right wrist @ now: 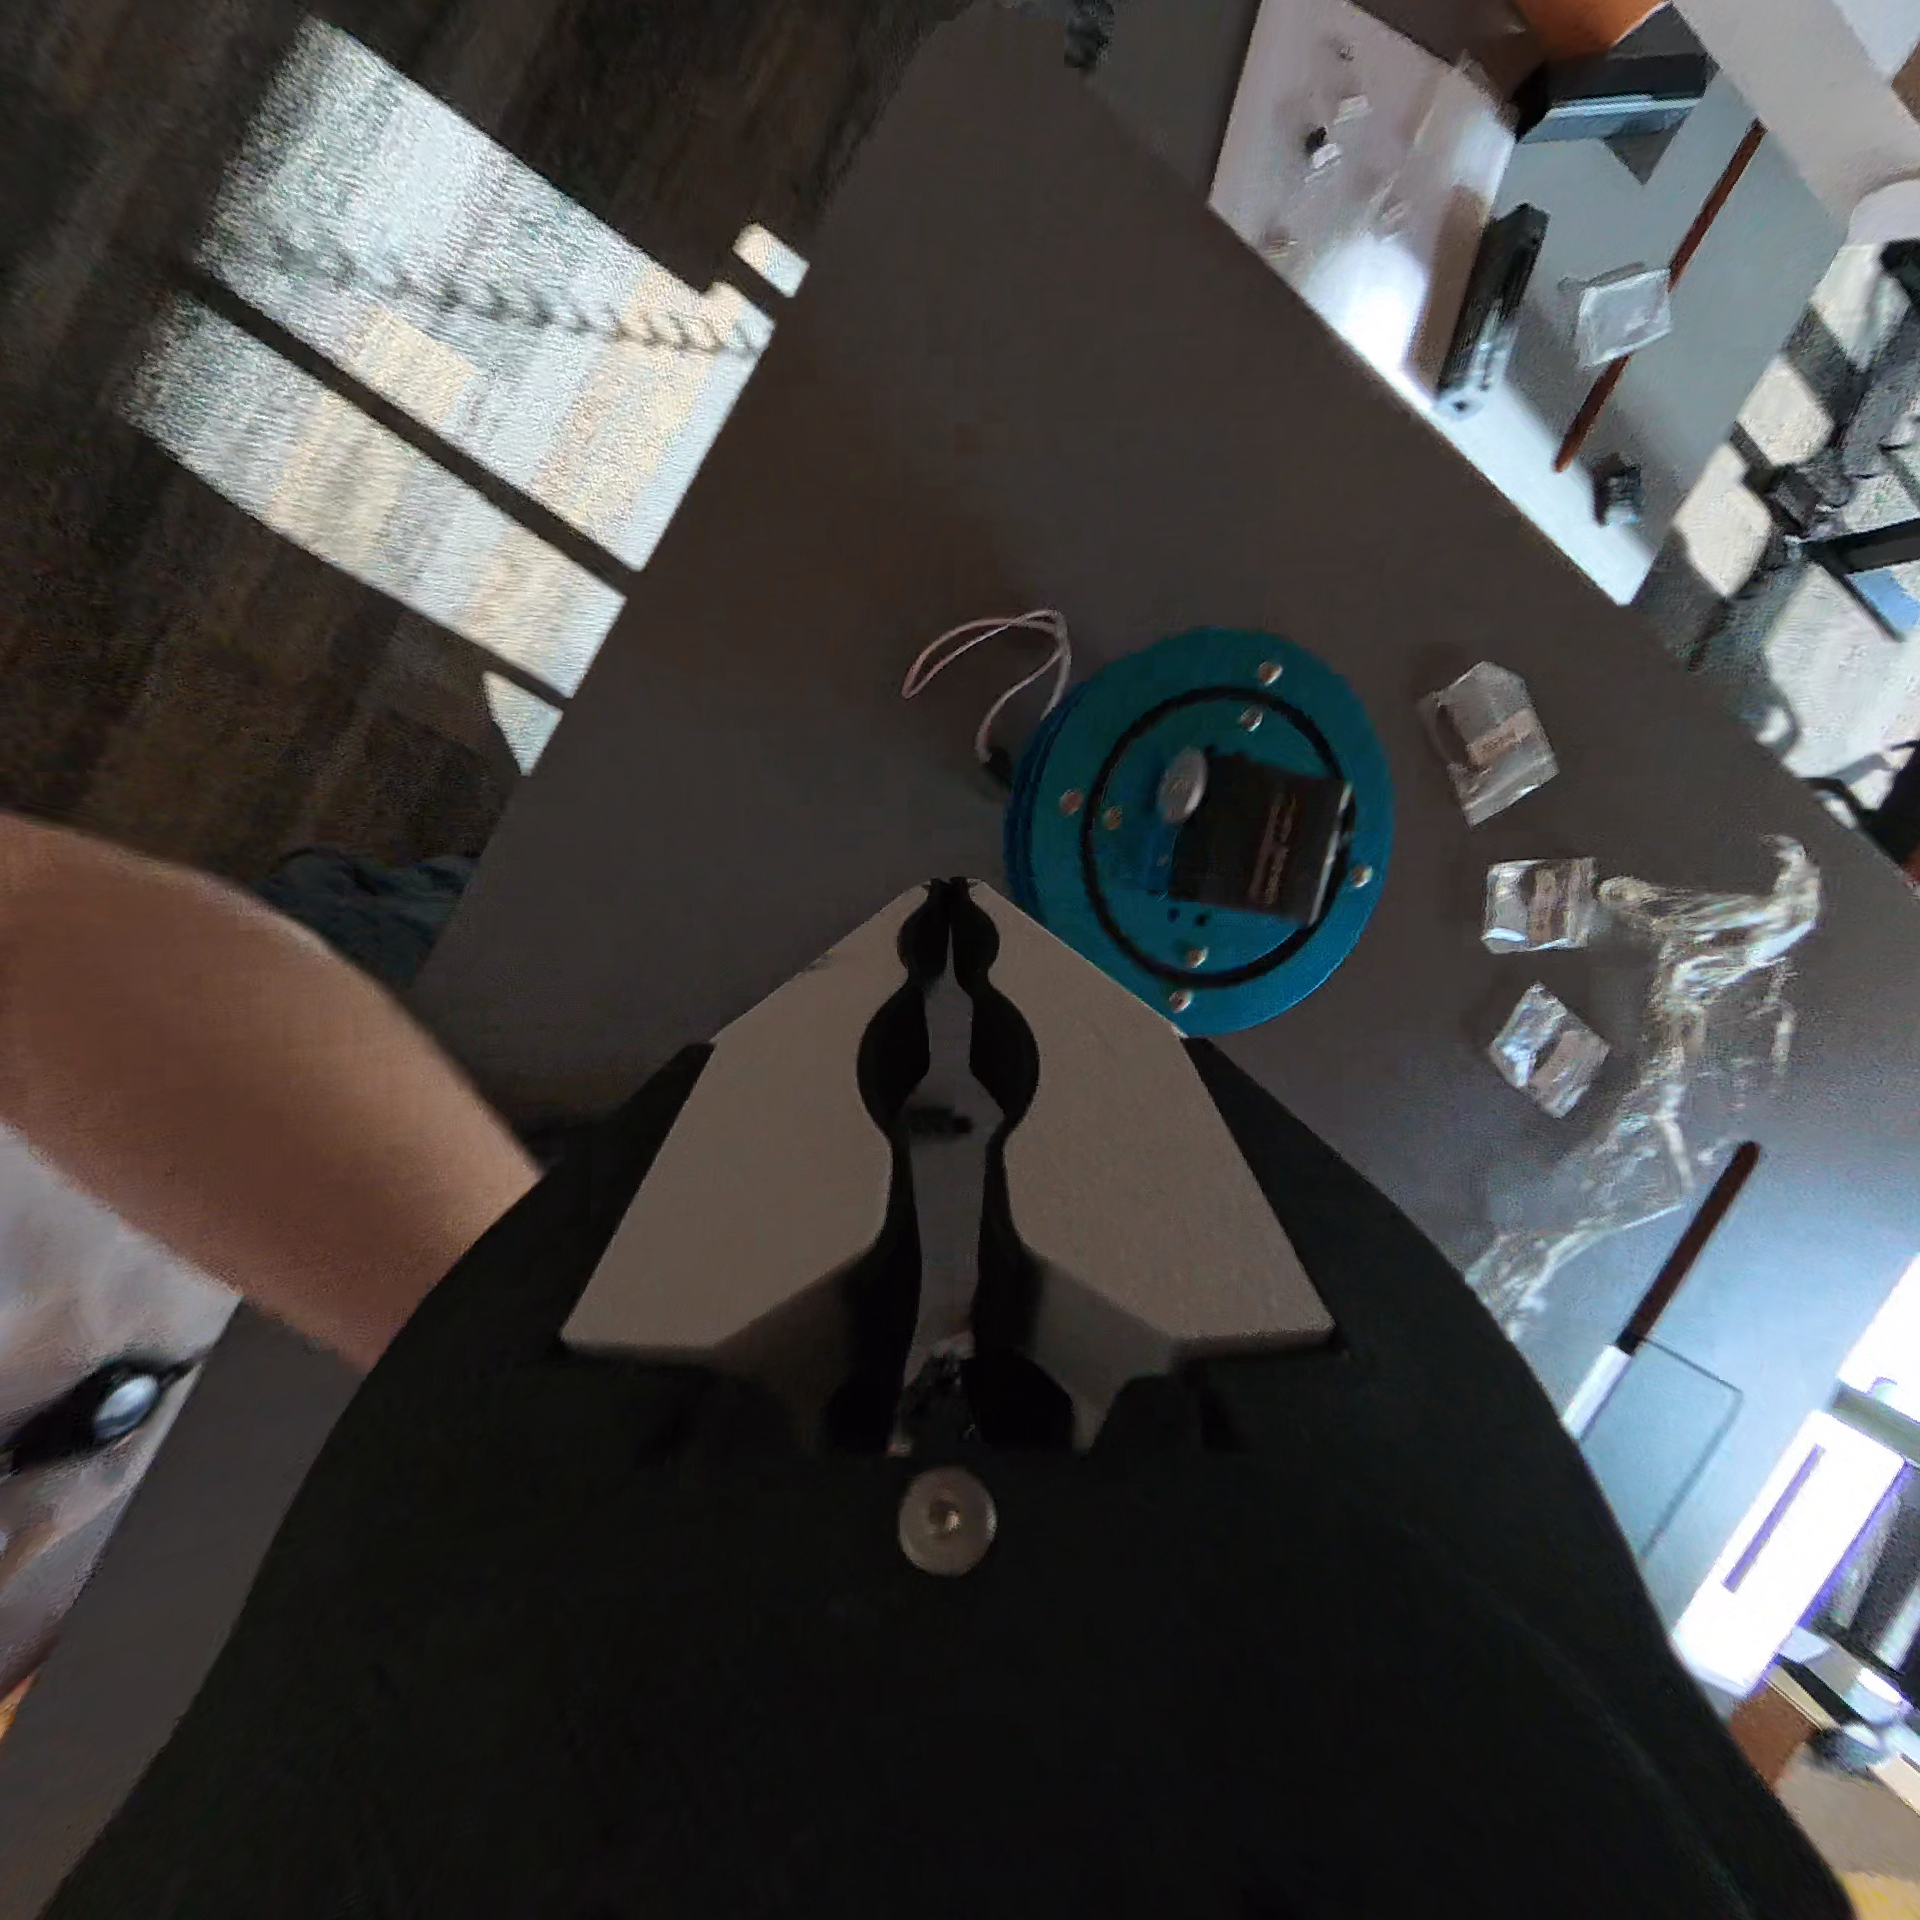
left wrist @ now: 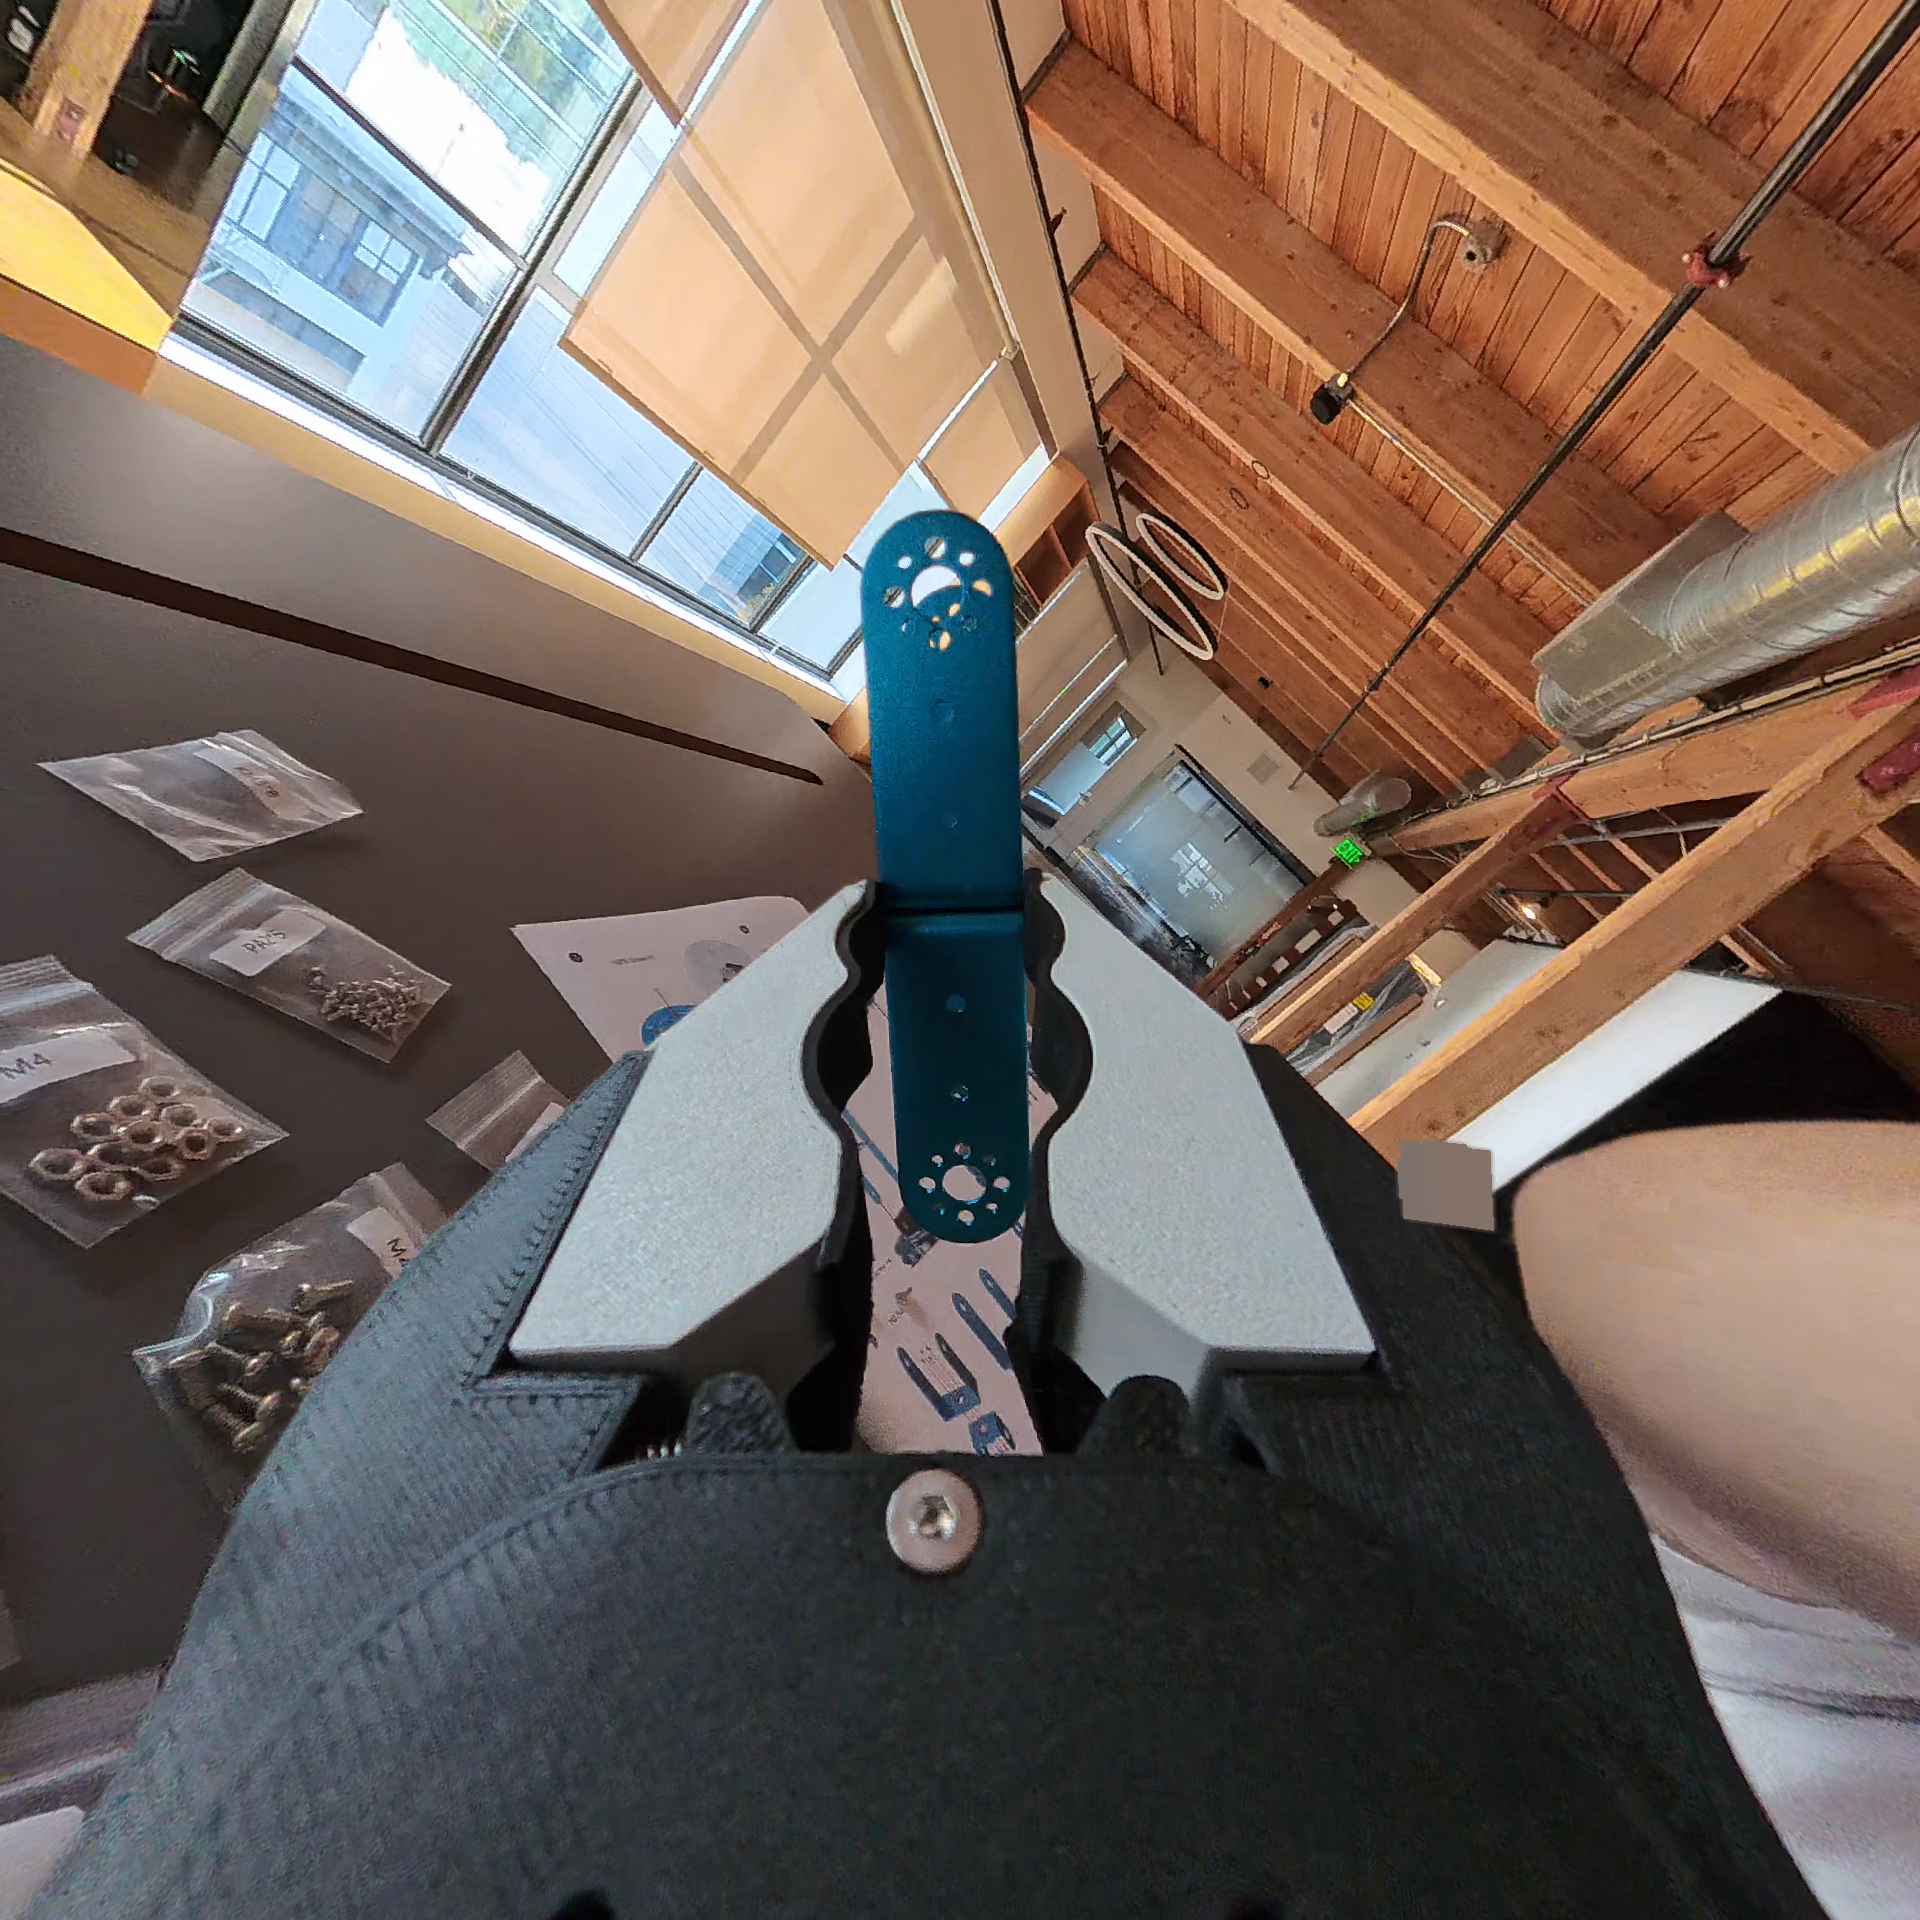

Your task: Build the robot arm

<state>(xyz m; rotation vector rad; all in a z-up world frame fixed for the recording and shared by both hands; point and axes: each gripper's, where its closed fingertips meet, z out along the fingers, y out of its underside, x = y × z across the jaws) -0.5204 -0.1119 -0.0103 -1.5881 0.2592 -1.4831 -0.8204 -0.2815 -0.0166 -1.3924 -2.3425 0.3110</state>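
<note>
In the left wrist view, the left gripper [left wrist: 948, 914] is clenched on a blue bracket [left wrist: 940, 748], a bent metal strip with rings of holes at both ends. The jaws pinch it at its fold; one arm of it stands up past the fingertips toward the window and ceiling, the other runs back between the fingers. The gripper is lifted clear of the table [left wrist: 312, 644] and tilted upward. Below it on the table lie a printed sheet [left wrist: 644, 966] and several clear bags: one of nuts [left wrist: 125, 1143], one of small screws [left wrist: 301, 977], one of bolts [left wrist: 260, 1340] and another bag [left wrist: 208, 790] farther off whose contents cannot be made out. A bare arm [left wrist: 1714, 1351] shows at the right edge.

In the right wrist view, which is motion-blurred, the right gripper [right wrist: 951, 888] has its jaws closed tip to tip with nothing between them. It hangs above the table [right wrist: 727, 779], nearest to a blue disc [right wrist: 1195, 842] just beyond and to the right of its tips. A black servo [right wrist: 1262, 831] sits on the disc, and a thin white wire [right wrist: 987, 665] loops off beside it. Small clear bags [right wrist: 1486, 738] and crumpled plastic [right wrist: 1683, 997] lie further right.
</note>
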